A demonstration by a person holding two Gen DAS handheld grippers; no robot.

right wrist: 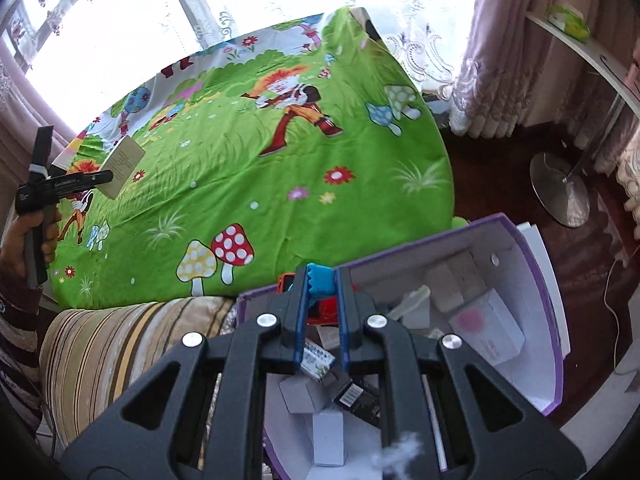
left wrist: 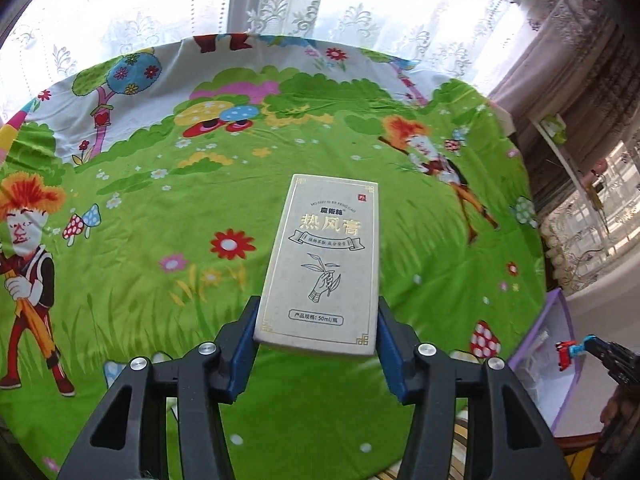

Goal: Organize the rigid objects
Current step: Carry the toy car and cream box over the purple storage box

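I see a cream box (left wrist: 320, 264) with gold lettering at twelve o'clock, on a bright green cartoon-mushroom cloth (left wrist: 140, 272); purple-edged white bin (right wrist: 536, 264) at four o'clock.
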